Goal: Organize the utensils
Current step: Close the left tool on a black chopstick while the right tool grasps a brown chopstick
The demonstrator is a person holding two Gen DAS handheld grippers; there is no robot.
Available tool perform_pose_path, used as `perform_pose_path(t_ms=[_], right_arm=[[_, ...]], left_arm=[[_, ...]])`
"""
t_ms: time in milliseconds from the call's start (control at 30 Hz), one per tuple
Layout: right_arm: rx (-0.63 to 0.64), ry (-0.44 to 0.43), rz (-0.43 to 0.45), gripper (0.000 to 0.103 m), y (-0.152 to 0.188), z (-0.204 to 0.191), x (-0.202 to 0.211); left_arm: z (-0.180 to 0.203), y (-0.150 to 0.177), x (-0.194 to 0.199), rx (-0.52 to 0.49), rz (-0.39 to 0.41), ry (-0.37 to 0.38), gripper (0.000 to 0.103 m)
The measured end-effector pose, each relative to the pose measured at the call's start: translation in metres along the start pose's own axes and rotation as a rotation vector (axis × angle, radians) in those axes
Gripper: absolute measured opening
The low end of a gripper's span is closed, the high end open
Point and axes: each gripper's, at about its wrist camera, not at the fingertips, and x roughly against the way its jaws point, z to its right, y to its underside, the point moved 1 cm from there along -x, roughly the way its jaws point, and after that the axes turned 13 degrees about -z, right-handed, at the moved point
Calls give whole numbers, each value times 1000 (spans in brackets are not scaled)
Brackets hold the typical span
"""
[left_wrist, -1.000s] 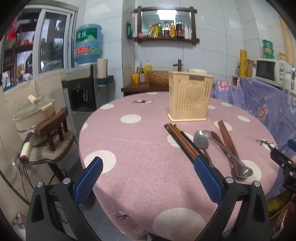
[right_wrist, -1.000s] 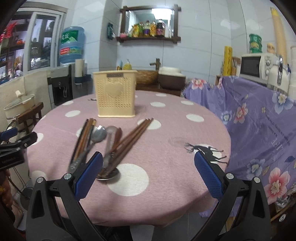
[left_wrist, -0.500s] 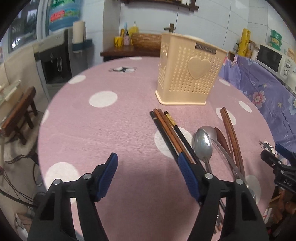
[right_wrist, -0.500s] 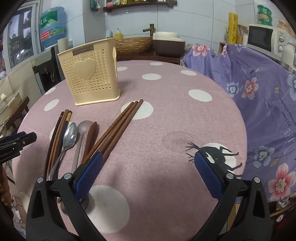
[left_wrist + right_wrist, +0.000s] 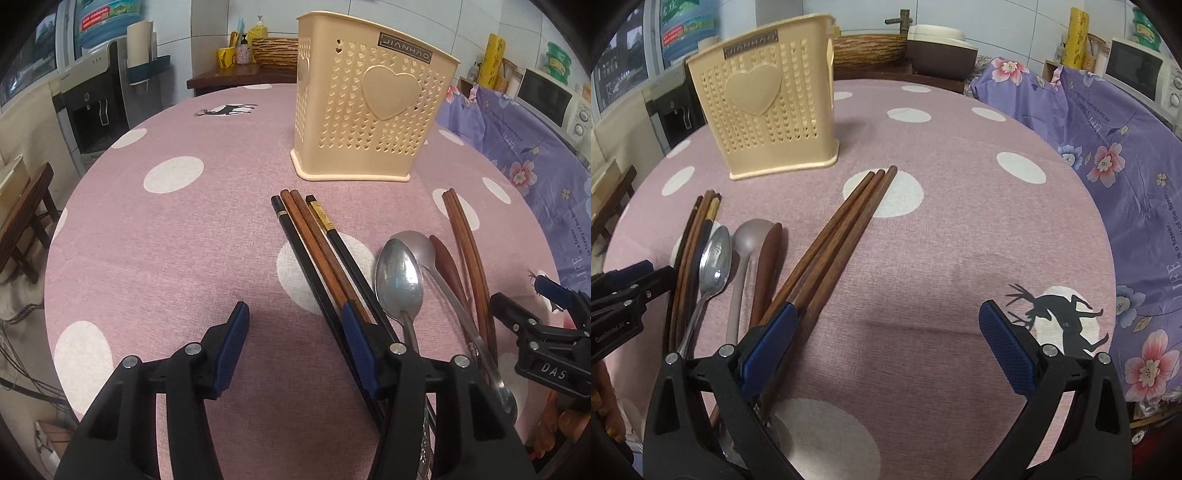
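Observation:
A cream perforated utensil holder (image 5: 373, 110) with a heart stands upright on the pink dotted table; it also shows in the right wrist view (image 5: 768, 110). In front of it lie black and brown chopsticks (image 5: 321, 251), two metal spoons (image 5: 399, 277), a brown wooden spoon (image 5: 448, 266) and several brown chopsticks (image 5: 842, 232). My left gripper (image 5: 295, 325) is open and empty, low over the table, its right finger above the black and brown chopsticks. My right gripper (image 5: 888, 325) is open and empty, its left finger over the brown chopsticks' near ends.
The round table (image 5: 184, 258) drops off at left and front. A purple floral cloth (image 5: 1126, 147) covers furniture on the right, with a microwave (image 5: 1137, 74) behind. A water dispenser (image 5: 92, 103) and a wooden stool (image 5: 26, 221) stand at left.
Both grippers have moved forward and down toward the utensils. The left jaws have narrowed somewhat. Nothing has been picked up.

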Motion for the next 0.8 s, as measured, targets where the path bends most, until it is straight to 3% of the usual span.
perform_pose_path(t_ms=[133,367,533,800], right_arm=[[13,34,-17,97,0,-2,-1],[4,57,-40,93,0,29,-2],[-39,-53,-65,84,-10,41,-6],[-120,-58,-48,69,-45,59,-8]], left_arm=[[0,-3,0,-14,-5,-21,52],[-29,-10,-2,2,-32,-22,53],[-33,-21,-5,10,-54,-9,53],[-48,-39,-9,89,-75,29,52]])
